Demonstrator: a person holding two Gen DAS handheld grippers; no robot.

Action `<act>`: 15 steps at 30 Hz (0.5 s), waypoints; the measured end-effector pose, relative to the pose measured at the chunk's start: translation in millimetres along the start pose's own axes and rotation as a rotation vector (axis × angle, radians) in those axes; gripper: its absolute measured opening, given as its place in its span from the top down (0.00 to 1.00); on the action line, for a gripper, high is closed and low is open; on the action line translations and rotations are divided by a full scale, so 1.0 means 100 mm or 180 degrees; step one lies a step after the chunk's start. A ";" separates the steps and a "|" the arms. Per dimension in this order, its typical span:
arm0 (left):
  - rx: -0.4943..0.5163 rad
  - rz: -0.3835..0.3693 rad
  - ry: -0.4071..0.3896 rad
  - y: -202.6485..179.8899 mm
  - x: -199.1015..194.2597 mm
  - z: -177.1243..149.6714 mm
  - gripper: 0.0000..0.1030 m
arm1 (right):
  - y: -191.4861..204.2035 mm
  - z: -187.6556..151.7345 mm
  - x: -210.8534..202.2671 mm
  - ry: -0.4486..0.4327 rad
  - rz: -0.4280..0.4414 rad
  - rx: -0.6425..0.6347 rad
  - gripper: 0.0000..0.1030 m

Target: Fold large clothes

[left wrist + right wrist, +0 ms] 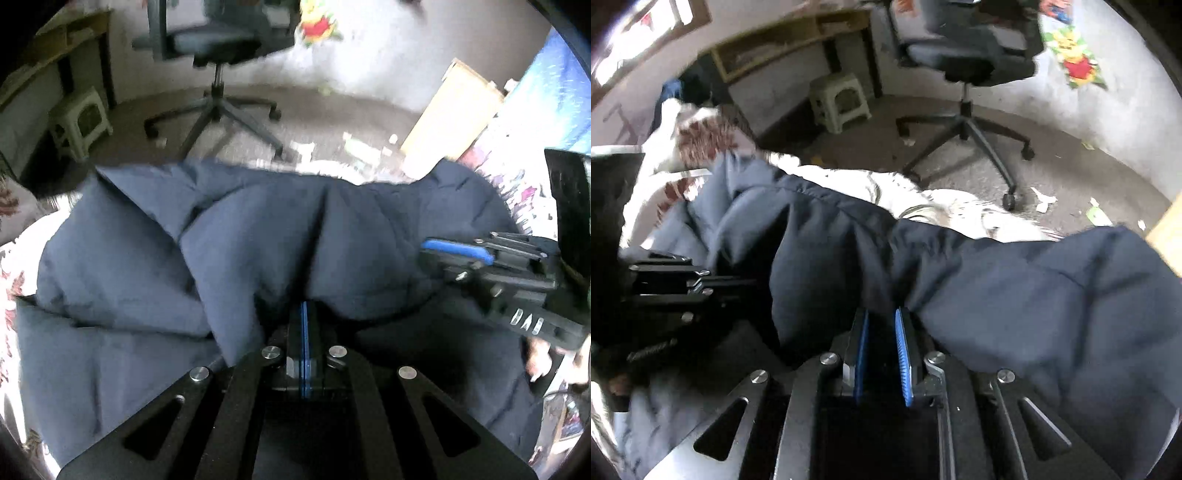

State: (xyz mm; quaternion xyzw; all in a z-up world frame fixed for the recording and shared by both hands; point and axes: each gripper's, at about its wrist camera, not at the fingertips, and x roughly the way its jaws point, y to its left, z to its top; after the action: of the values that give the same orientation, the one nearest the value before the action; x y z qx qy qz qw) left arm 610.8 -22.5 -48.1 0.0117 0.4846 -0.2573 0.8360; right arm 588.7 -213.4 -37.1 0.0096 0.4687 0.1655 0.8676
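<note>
We see the left gripper [305, 314] pinched tight on the navy jacket [258, 229]; the right gripper [882, 325] clamps a thicker fold of it.

navy garment [280, 236] seen as matt, puffy woven cloth. left gripper [305, 321] and right gripper [882, 325] built of matt black plastic, polished metal bolts, blue ribbed pads. floor [1052, 162] covered in rough grey carpet.

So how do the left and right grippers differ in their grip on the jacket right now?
The left gripper has its blue pads pressed together, pinching a thin fold of the navy jacket. The right gripper shows a gap between its pads, with thicker fabric bunched in. Both hold the same lifted edge.
</note>
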 end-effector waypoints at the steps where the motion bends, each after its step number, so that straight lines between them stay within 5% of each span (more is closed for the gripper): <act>1: 0.0001 -0.0007 -0.0073 0.00 -0.07 -0.03 0.99 | -0.08 -0.03 -0.10 -0.0060 -0.0066 0.0065 0.87; 4: -0.0092 0.0001 -0.0154 0.07 -0.14 -0.05 0.99 | -0.37 -0.09 -0.12 0.0001 -0.0306 0.0292 0.89; 7: -0.0094 0.0090 0.0074 0.08 0.02 -0.04 0.99 | -0.59 -0.16 0.04 0.0112 -0.0057 0.0612 0.94; 15: -0.0223 0.0133 -0.0116 0.02 -0.11 -0.15 0.99 | -0.39 -0.21 -0.16 -0.0181 -0.0320 0.0478 0.91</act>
State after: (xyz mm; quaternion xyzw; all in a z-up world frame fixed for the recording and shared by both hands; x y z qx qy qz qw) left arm 595.5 -11.7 -47.7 -0.0122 0.4776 -0.2228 0.8497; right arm 574.1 -258.1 -42.7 0.0558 0.4549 0.0859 0.8846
